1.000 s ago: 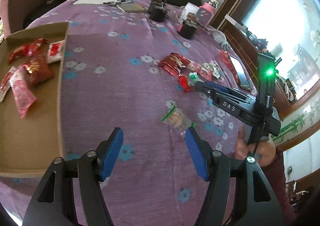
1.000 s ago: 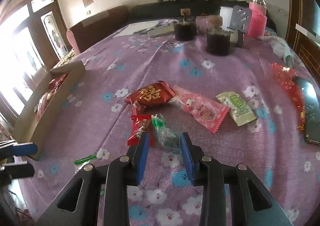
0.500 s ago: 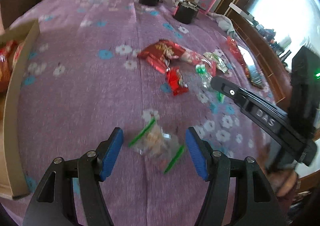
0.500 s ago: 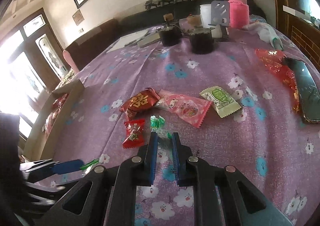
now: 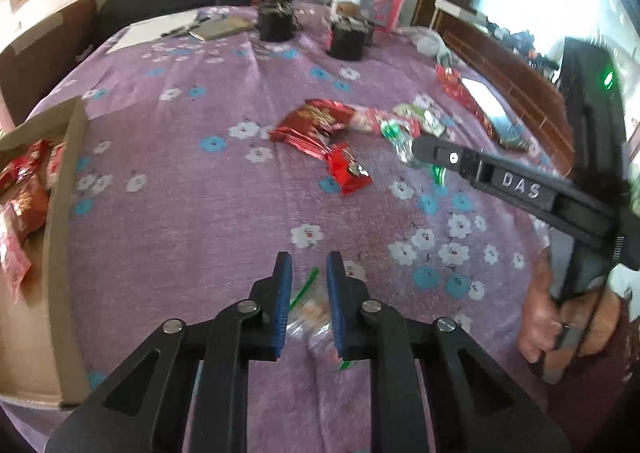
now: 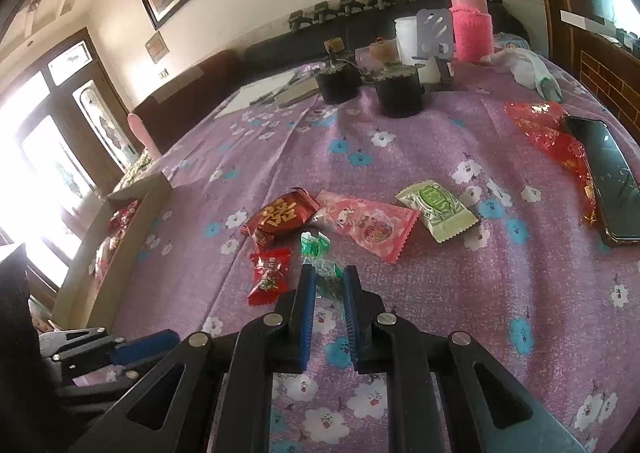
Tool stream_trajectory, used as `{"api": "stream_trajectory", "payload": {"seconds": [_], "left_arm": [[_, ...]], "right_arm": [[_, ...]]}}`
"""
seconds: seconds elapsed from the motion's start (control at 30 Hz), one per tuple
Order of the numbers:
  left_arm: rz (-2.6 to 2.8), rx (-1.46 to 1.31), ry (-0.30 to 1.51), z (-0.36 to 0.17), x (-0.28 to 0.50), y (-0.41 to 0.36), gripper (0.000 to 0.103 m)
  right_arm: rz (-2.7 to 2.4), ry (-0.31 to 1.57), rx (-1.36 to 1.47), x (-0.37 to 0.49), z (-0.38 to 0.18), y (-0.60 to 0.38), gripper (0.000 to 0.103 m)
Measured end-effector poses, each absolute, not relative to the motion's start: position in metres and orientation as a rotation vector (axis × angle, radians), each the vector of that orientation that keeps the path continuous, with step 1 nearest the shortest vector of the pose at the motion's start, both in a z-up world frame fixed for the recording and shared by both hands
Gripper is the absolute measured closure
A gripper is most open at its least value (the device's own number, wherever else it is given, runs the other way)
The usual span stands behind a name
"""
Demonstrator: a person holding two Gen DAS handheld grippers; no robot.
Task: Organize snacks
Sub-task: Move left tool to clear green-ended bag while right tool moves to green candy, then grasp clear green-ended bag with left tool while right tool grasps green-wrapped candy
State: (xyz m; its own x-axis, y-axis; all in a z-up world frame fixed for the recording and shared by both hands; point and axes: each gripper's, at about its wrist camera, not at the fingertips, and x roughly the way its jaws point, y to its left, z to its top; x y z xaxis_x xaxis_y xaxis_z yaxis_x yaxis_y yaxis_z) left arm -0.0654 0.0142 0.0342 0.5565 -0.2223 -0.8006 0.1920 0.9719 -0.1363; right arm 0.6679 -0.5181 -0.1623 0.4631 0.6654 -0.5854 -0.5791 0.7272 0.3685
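While several snacks already lie in the cardboard tray (image 5: 66,221) at the desk's left edge, left gripper (image 5: 307,265) jaws clamp a clear snack packet (image 5: 310,313); right gripper (image 6: 329,273) jaws clamp a green-ended candy (image 6: 320,257). Four packets remain mid-desk.

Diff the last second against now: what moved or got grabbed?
Left claw moved in over the clear green-ended packet and shut on it. Right claw shut on the clear green candy. Unchanged: red, pink and green snacks on the purple cloth, cardboard tray.
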Motion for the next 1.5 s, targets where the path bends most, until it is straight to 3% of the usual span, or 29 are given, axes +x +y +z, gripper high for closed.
{"api": "stream_trajectory", "payload": {"seconds": [0.33,0.6,0.87,0.9,1.0,1.03,1.07,1.13,1.2,1.5], "left_arm": [[-0.261,-0.208,0.961,0.045,-0.081,0.063,0.087],[-0.269,-0.214,1.006,0.028,-0.073,0.028,0.045],[-0.222,0.057,0.981,0.013,-0.063,-0.023,0.044],[-0.232,0.091,0.966,0.013,-0.066,-0.029,0.059],[-0.285,0.080,0.963,0.016,-0.070,-0.029,0.068],[-0.302,0.068,0.959,0.016,-0.071,-0.027,0.083],[-0.311,0.056,0.958,0.019,-0.072,-0.024,0.087],[-0.324,0.008,0.966,0.022,-0.073,-0.016,0.090],[-0.325,-0.022,0.969,0.024,-0.074,-0.008,0.090],[-0.340,-0.219,0.930,0.040,-0.088,0.047,0.095]], "right_arm": [[0.758,0.792,0.138,0.671,-0.168,-0.515,0.088],[0.729,0.804,0.111,0.670,-0.173,-0.510,0.085],[0.740,0.779,0.170,0.672,-0.167,-0.523,0.078],[0.743,0.789,0.176,0.674,-0.169,-0.523,0.078],[0.773,0.814,0.169,0.676,-0.174,-0.516,0.078],[0.774,0.814,0.151,0.676,-0.175,-0.511,0.078],[0.772,0.811,0.138,0.675,-0.175,-0.508,0.078],[0.778,0.799,0.081,0.671,-0.176,-0.498,0.078],[0.773,0.797,0.069,0.670,-0.176,-0.497,0.085],[0.726,0.789,0.081,0.668,-0.175,-0.505,0.085]]}}
